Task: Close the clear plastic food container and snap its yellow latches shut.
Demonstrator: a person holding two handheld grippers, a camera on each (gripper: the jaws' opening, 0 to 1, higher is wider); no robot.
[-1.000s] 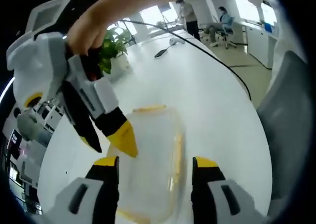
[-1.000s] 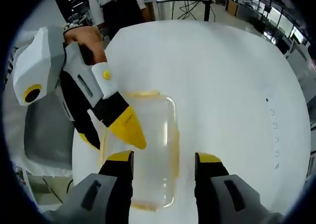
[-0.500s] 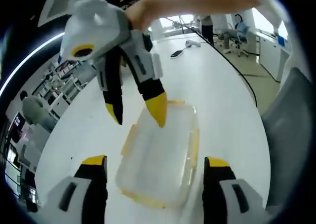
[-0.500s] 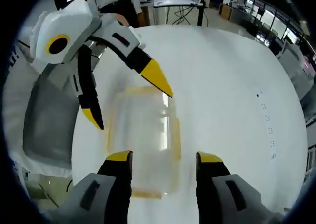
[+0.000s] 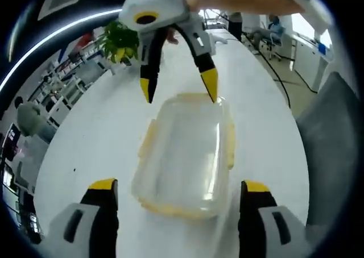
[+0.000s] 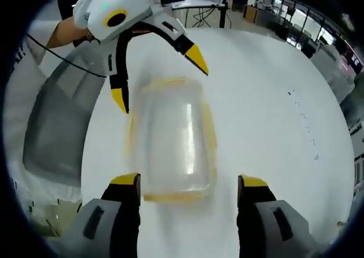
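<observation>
- We see the container [image 5: 185, 150] lying flat on the white desk [image 5: 108, 127], its lid on, with yellow latches [image 5: 230, 147] along its edges.
- In the left gripper view, our left claw [image 5: 177, 188] has its jaws spread wide, one on each side of the container's near end, and grips nothing.
- In that same view the right claw [image 5: 178, 87] comes in from the far side, jaws parted, yellow tips pointing down; one tip is at the container's far corner, the other just off its far edge over the desk. We cannot tell whether either tip touches.
- In the right gripper view the container [image 6: 173, 138] looks blurred; our right claw [image 6: 190, 183] stands wide open with the near end of the container between its jaws, holding nothing.
- There the left claw [image 6: 159, 76] reaches from the far side, jaws apart, one tip beside the container's left edge, the other above its far right corner.
- A potted plant [image 5: 120, 41] stands farther along the desk, and a black cable [image 5: 273, 70] runs by the desk's right edge.
- A grey chair [image 6: 60, 127] sits beside the desk in the right gripper view, and a hand [image 6: 65, 30] holds the left gripper.
</observation>
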